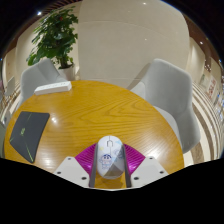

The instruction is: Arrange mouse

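Note:
A white computer mouse [111,154] with a patterned lower half sits between my gripper's [111,166] two fingers, above the round yellow wooden table [95,110]. The magenta pads [85,158] flank the mouse on both sides and the fingers press against its flanks. The mouse points away from me, its scroll wheel toward the table's middle. My gripper is shut on the mouse near the table's near edge.
A dark grey laptop [30,133] lies closed on the table to the left of the fingers. Two white chairs [165,88] stand beyond the table, one at each side. A potted green plant [56,38] stands behind the left chair.

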A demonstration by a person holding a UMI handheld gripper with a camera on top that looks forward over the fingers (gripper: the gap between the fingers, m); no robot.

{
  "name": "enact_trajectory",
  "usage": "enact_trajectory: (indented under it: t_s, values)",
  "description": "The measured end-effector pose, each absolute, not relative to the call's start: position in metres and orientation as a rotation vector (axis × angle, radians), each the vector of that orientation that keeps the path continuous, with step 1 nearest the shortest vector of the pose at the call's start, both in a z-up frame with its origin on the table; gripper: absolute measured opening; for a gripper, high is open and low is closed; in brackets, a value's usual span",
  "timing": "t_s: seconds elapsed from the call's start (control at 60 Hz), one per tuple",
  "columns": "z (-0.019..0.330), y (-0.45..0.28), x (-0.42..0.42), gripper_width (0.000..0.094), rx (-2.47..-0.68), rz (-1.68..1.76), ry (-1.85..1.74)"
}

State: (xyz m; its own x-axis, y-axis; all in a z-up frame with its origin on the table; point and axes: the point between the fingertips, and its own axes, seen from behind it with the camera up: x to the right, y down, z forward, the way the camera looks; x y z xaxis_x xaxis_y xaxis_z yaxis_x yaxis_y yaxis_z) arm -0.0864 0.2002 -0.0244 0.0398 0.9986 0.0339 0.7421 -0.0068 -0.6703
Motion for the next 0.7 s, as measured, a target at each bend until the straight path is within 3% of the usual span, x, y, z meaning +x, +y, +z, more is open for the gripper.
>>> enact_trajectory:
  t_s: [0.183, 0.3, 0.4, 0.5, 0.7]
  values:
    - [0.025, 0.152, -0.118, 0.0412, -1.769, 0.747, -1.729]
    - [0.071, 0.071, -0.143, 0.0408, -1.72, 0.901, -1.75]
    - [0.089, -0.008, -0.156, 0.0409, -1.666, 0.984, -1.794]
    - [0.081, -0.071, -0.15, 0.0409, -1.659, 1.009, -1.847]
    - [0.023, -0.134, -0.133, 0.0409, -1.676, 0.907, -1.924]
